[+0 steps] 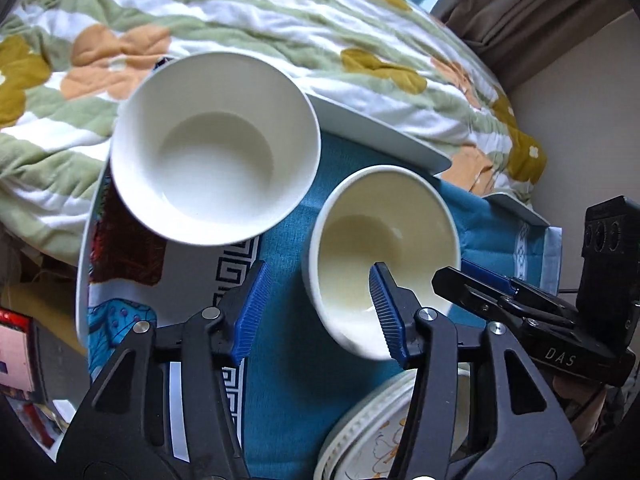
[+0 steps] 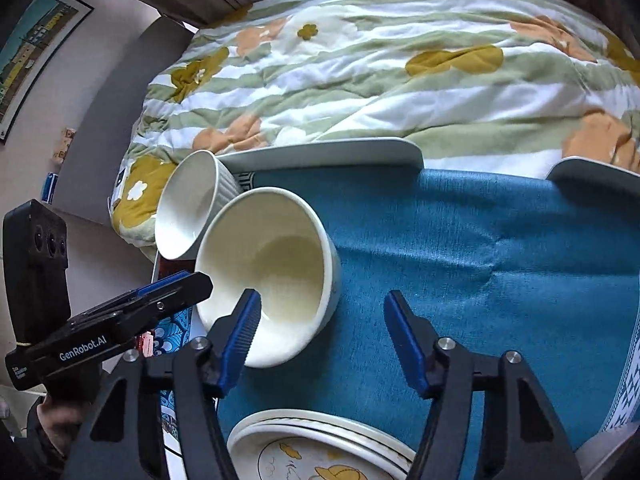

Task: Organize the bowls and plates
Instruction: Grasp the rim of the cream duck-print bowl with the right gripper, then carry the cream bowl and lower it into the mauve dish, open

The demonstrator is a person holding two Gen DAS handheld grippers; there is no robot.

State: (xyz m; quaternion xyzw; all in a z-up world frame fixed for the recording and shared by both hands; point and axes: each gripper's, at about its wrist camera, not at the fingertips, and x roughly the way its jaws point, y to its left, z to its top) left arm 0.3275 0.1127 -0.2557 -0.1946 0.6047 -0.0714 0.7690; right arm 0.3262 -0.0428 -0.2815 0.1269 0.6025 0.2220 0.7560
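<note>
My right gripper (image 1: 472, 276) has the letters "DAS" in white on its black body. My left gripper (image 2: 188, 286) has "GenRobot.AI" in white on its black side. I can read nothing else.
</note>
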